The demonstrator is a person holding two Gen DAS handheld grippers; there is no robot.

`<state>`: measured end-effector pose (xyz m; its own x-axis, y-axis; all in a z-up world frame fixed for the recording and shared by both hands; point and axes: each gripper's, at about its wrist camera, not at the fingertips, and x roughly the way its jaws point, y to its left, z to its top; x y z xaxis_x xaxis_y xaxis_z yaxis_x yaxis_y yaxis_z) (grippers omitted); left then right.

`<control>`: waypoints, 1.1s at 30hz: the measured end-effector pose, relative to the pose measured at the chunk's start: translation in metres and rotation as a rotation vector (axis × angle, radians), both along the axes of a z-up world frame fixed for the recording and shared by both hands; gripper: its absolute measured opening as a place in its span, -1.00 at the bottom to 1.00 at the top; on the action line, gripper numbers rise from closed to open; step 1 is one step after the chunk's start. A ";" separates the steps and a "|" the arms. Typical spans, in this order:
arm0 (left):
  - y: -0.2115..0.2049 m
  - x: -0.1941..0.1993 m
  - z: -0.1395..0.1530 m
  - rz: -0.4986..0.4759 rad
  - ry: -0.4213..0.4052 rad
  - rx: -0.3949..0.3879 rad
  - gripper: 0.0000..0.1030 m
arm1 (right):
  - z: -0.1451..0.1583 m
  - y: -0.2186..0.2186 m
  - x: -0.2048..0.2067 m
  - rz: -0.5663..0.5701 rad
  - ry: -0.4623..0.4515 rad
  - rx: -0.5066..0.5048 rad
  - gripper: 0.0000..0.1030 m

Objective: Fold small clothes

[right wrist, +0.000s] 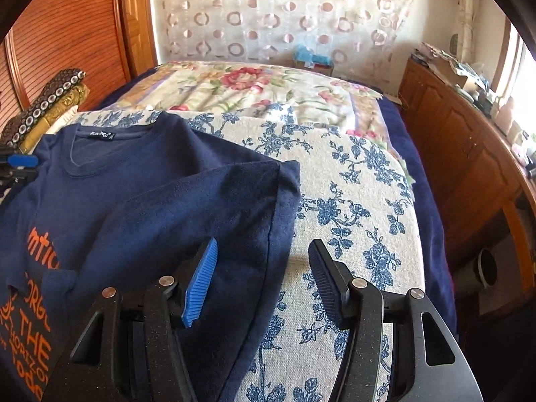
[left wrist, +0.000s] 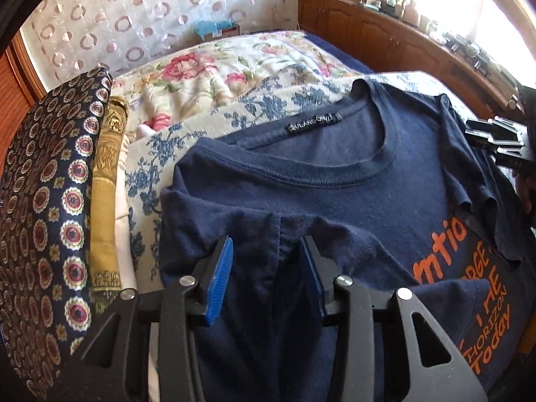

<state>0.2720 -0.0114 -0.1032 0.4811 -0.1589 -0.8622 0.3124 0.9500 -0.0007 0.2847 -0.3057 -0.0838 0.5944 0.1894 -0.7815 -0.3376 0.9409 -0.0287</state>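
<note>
Two grippers, jaws parted and holding nothing: left gripper [left wrist: 268, 278] straddles navy T-shirt [left wrist: 335, 194] fold, lower centre; right gripper [right wrist: 261, 278] straddles its hem; risk: pinching several layers, dragging sleeves loose.

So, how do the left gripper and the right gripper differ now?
The left gripper stands narrower, with a fold of the navy T-shirt between its pads; the right gripper stands wider, straddling the shirt's edge over the blue-flowered cover. Both have blue ribbed pads and point down at the shirt.
</note>
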 end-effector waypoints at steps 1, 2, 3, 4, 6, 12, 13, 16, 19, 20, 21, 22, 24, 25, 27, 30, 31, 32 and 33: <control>0.000 0.003 0.000 0.004 0.002 -0.008 -0.17 | 0.000 -0.002 0.001 -0.002 0.005 0.009 0.15; 0.000 0.005 -0.001 0.008 0.003 -0.015 -0.17 | -0.001 -0.003 0.001 -0.004 0.008 0.015 0.16; 0.000 0.006 -0.001 0.008 -0.001 -0.018 -0.17 | -0.001 -0.003 0.002 -0.005 0.010 0.018 0.17; 0.000 0.006 -0.002 0.003 -0.007 -0.016 -0.18 | -0.001 -0.003 0.003 -0.006 0.012 0.019 0.18; -0.004 0.002 0.000 -0.042 -0.016 -0.027 -0.82 | -0.001 -0.003 0.003 -0.006 0.012 0.016 0.19; 0.009 -0.007 0.031 -0.009 -0.118 0.004 -0.92 | -0.001 -0.004 0.006 -0.008 0.014 0.022 0.22; 0.019 -0.008 0.044 0.026 -0.157 -0.001 -0.92 | -0.001 -0.004 0.005 -0.008 0.014 0.021 0.22; 0.045 -0.008 0.066 0.098 -0.219 0.005 -0.93 | -0.001 -0.005 0.006 -0.008 0.013 0.019 0.23; 0.072 -0.011 0.075 0.141 -0.243 -0.007 -0.93 | -0.001 -0.005 0.006 -0.007 0.013 0.019 0.23; 0.077 -0.014 0.076 0.150 -0.250 -0.004 -0.93 | -0.001 -0.005 0.005 -0.008 0.013 0.020 0.23; 0.082 -0.018 0.077 0.159 -0.260 0.004 -0.93 | -0.001 -0.005 0.006 -0.008 0.013 0.020 0.23; 0.085 -0.022 0.077 0.162 -0.267 0.005 -0.93 | -0.001 -0.005 0.006 -0.007 0.013 0.019 0.23; 0.089 -0.025 0.076 0.164 -0.272 -0.009 -0.93 | -0.001 -0.005 0.006 -0.007 0.015 0.019 0.23; 0.088 -0.027 0.076 0.162 -0.276 -0.012 -0.93 | -0.001 -0.004 0.006 -0.005 0.015 0.018 0.23; 0.087 -0.033 0.076 0.153 -0.283 -0.022 -0.93 | -0.002 -0.006 0.011 0.001 0.025 0.019 0.23; 0.082 -0.041 0.080 0.137 -0.294 -0.039 -0.93 | -0.001 -0.006 0.025 -0.004 0.043 0.029 0.23; 0.080 -0.043 0.081 0.132 -0.297 -0.043 -0.93 | -0.001 -0.005 0.029 -0.009 0.050 0.031 0.23; 0.078 -0.046 0.081 0.125 -0.301 -0.049 -0.93 | -0.001 -0.004 0.035 -0.017 0.055 0.029 0.23; 0.075 -0.049 0.081 0.120 -0.304 -0.053 -0.93 | -0.001 -0.004 0.040 -0.028 0.059 0.036 0.22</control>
